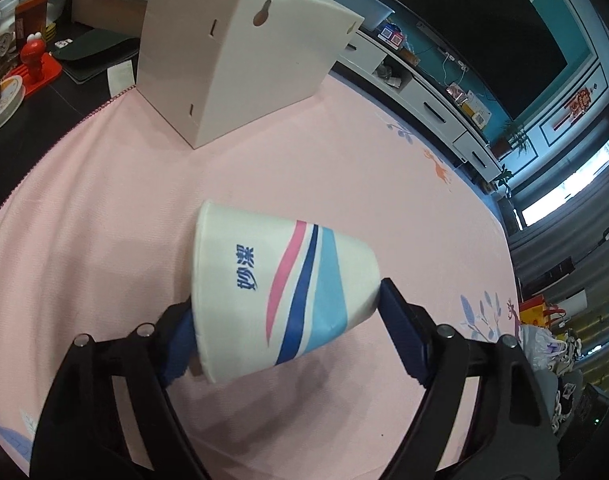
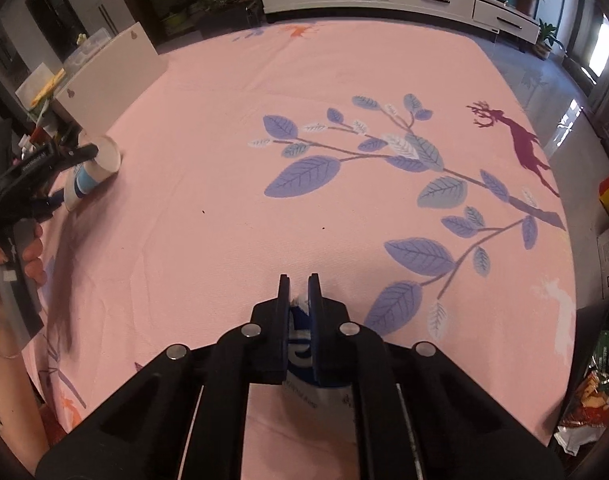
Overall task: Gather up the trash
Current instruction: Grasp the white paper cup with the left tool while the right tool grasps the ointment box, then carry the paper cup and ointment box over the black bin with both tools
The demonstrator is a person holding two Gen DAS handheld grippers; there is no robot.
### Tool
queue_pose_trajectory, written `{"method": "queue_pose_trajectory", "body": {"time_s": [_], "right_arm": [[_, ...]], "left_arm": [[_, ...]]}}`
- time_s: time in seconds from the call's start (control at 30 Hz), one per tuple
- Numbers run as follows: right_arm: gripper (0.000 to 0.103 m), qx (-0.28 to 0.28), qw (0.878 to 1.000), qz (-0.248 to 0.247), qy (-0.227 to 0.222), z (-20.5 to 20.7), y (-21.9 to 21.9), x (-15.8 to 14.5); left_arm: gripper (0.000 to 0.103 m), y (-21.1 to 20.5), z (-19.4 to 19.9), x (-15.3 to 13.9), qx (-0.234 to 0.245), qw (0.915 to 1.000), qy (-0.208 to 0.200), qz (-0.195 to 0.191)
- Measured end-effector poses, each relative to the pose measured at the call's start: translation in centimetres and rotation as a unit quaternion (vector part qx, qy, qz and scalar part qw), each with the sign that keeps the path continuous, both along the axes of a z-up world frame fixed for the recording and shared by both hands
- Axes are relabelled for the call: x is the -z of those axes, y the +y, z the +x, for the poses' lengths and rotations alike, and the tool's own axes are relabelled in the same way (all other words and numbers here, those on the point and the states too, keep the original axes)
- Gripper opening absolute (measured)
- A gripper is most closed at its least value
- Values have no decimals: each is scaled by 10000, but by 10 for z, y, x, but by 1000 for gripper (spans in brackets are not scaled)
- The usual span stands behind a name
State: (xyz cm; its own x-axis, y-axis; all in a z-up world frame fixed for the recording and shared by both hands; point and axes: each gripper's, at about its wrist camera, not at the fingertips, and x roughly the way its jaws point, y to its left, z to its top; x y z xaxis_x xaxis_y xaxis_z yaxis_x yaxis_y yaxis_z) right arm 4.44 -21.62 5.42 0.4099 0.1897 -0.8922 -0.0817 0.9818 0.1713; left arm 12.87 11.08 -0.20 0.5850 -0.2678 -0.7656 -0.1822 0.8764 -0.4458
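A striped paper cup (image 1: 282, 292) lies on its side on the pink mat (image 1: 344, 168), spanned end to end by the left gripper (image 1: 288, 320) fingers; a gentle squeeze should avoid crushing it. The right gripper (image 2: 299, 300) fingers are clenched on a blue-and-white wrapper (image 2: 302, 344).

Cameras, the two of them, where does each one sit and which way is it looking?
Left wrist: sits on the left gripper, looks down along its fingers at the paper cup between them and the white box beyond.
Right wrist: sits on the right gripper, looks down over the pink cloth; jaws pinch a blue-and-white wrapper; a hand shows.
Shared: cup, box, cloth.
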Motion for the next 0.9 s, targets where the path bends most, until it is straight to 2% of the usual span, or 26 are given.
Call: {"method": "queue_pose_trajectory", "body": {"time_s": [0.03, 0.07, 0.1, 0.13, 0.27, 0.5, 0.53, 0.57, 0.6, 0.63, 0.67, 0.77, 0.9], "right_arm": [[40, 38, 10000, 43, -53, -4, -2, -4], [70, 119, 9998, 93, -163, -11, -7, -12], [79, 200, 9994, 112, -276, -17, -11, -17], [81, 220, 9990, 118, -361, -23, -17, -22], [85, 86, 9995, -119, -273, -36, -18, -17], [85, -85, 9958, -898, 129, -50, -8, 27], [84, -93, 9950, -989, 139, -50, -8, 30], [75, -96, 9949, -995, 125, -49, -8, 31], [67, -68, 9965, -833, 91, -48, -11, 30], [51, -10, 9970, -770, 47, -48, -14, 27], [46, 46, 9973, -738, 51, -48, -17, 26], [44, 281, 9991, -306, 27, -49, -33, 19], [44, 954, 9935, 393, -487, -63, -72, -13]], "left_arm": [[82, 1, -1, 0, -4, 10000, -7, -29], [82, 1, -2, 0, -25, 10000, -6, -72], [82, 3, -1, 0, -35, 9999, 8, -99], [82, 3, -3, -1, -36, 9999, 39, -146], [82, -7, -19, -19, 109, 9995, -201, -223], [82, -47, -53, -58, 663, 9957, -628, -185], [82, -53, -57, -62, 724, 9949, -680, -160], [82, -60, -61, -66, 797, 9941, -726, -126], [82, -69, -66, -71, 894, 9929, -777, -80], [82, -75, -69, -74, 964, 9919, -826, -50], [82, -82, -74, -78, 1046, 9906, -886, -11], [82, -118, -86, -92, 1387, 9839, -1101, 222], [82, -175, -113, -105, 2022, 9686, -1370, 462]]}}
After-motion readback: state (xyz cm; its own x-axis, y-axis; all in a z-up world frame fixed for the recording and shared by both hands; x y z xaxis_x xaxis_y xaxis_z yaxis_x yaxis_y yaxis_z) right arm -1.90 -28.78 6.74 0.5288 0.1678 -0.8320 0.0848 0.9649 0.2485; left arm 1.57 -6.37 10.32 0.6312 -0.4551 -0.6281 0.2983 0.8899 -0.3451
